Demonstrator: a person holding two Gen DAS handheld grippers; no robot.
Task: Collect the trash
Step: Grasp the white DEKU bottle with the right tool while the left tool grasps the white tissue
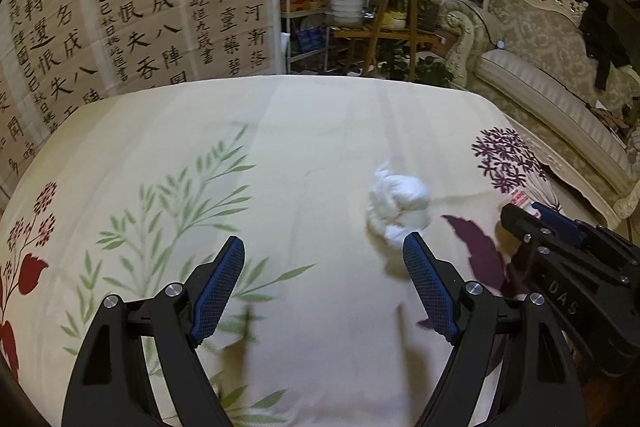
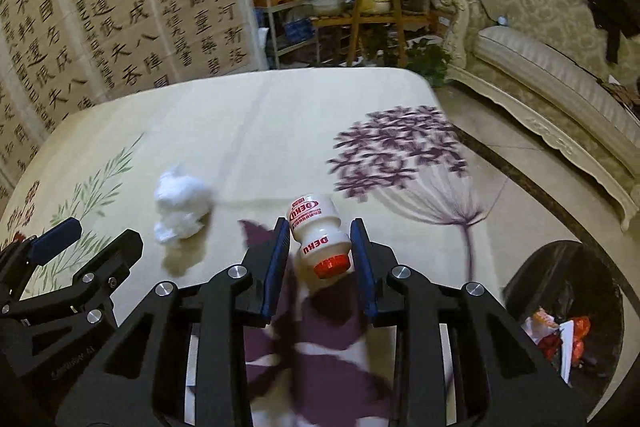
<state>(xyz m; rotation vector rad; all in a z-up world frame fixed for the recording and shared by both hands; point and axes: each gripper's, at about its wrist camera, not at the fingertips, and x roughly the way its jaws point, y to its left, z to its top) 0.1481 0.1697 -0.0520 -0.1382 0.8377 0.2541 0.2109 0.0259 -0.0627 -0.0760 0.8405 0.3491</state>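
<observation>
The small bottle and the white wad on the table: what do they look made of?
The small bottle: likely rigid plastic, smooth and slightly glossy white with red print and what looks like a red foil seal. The white wad: probably crumpled tissue or soft paper, matte, with puffy irregular folds; cotton cannot be ruled out.

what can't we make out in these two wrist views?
- Left wrist: small bottle almost wholly hidden behind the right gripper.
- Right wrist: bin cut off by the frame edge; its contents are too small and dark to identify.
- Right wrist: bottle's small print is blurred.
</observation>
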